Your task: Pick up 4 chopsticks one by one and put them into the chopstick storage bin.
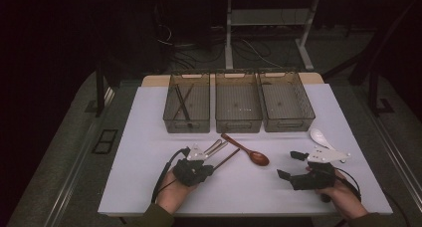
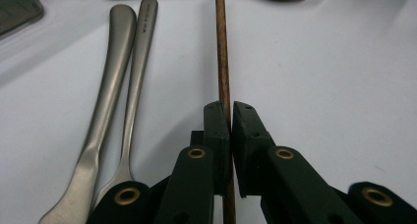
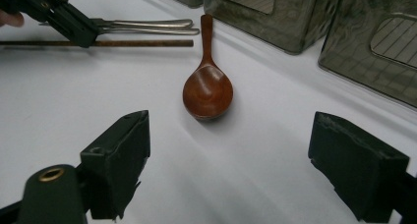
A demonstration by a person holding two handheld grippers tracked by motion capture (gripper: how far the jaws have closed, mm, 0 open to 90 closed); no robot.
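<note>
Over on the left, the left gripper (image 1: 215,156) is clenched on a chopstick (image 2: 222,62), a thin brown stick lying flat on the white table (image 1: 149,137) and pointing up toward the bins. The pads pinch it near its close end, so most of its length runs out ahead of the jaws. I'd judge it light and stiff, but narrow and smooth enough to roll or swivel in the pinch, and held this far back its long free end may droop; a hold nearer the middle would carry it steadier. Just beside it, on its left in the left gripper view, lie two metal handles (image 2: 118,76), apart from the stick and untouched. The left hand (image 1: 174,189) sits low behind its gripper, which reaches forward and a little right, nearly level with the tabletop. Past the stick's far tip lies a wooden spoon (image 1: 251,152), bowl toward the person, handle slanting to the middle bin (image 1: 238,123). The left bin (image 1: 186,125) already holds a pair of dark sticks, which looks like the place for this one. To the right, the right gripper (image 1: 291,165) hangs released, jaws wide with nothing between them, aimed left at the spoon, its hand (image 1: 343,197) resting near the table's edge. A white spoon (image 1: 318,136) lies just beyond it.
</note>
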